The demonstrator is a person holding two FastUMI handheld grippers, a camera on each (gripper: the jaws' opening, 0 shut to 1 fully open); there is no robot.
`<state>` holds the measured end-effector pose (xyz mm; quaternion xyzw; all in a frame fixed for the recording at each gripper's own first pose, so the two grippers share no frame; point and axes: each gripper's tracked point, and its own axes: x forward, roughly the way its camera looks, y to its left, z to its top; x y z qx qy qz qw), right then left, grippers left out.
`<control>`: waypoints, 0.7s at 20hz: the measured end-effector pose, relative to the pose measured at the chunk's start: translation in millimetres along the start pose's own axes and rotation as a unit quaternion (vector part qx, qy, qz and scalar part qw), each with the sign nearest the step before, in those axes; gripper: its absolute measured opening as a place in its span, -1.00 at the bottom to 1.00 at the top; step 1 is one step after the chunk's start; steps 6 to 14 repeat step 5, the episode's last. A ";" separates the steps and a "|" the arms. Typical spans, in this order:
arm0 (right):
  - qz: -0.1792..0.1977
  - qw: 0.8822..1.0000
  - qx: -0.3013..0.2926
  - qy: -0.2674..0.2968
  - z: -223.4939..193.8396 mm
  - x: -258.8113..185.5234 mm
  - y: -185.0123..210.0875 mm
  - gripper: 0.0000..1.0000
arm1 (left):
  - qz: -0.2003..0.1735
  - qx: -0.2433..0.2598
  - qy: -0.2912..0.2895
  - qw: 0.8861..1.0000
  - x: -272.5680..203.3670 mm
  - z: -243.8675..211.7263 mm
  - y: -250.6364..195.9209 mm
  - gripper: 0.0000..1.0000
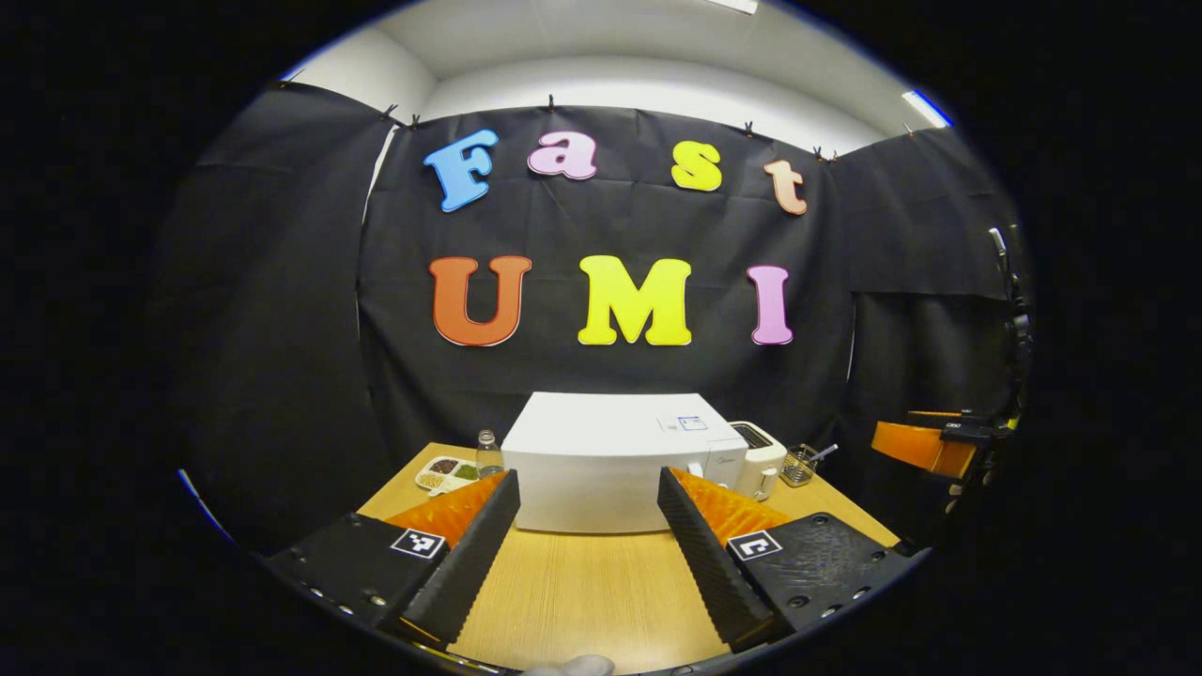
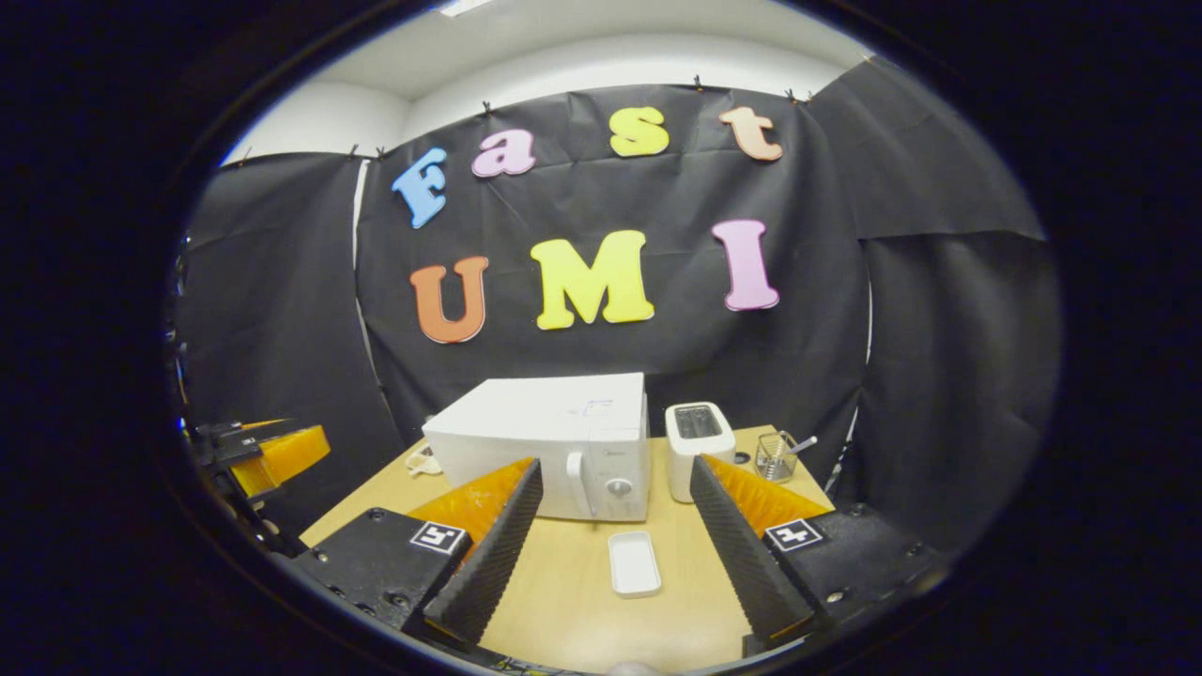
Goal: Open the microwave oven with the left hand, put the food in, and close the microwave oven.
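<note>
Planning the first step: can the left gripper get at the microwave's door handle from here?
Probably yes: the left gripper is open, bare table lies before the closed microwave, and its handle is unobstructed.

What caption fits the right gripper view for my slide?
Open right gripper faces the closed white microwave, a white rectangular dish on the wooden table before it.
</note>
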<state>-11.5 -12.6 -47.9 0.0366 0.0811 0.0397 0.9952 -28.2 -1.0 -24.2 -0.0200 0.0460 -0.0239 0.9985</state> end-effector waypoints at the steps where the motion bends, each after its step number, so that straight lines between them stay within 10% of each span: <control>1: -0.001 1.000 -0.003 -0.005 5.1 -2.2 -0.7 1.00 | 0.004 0.001 -0.005 1.000 -1.6 4.5 2.0 0.87; 14: 0.000 1.000 0.001 -0.019 21.8 -7.4 -0.8 0.80 | 0.016 0.014 -0.020 1.000 -6.3 18.0 8.2 0.87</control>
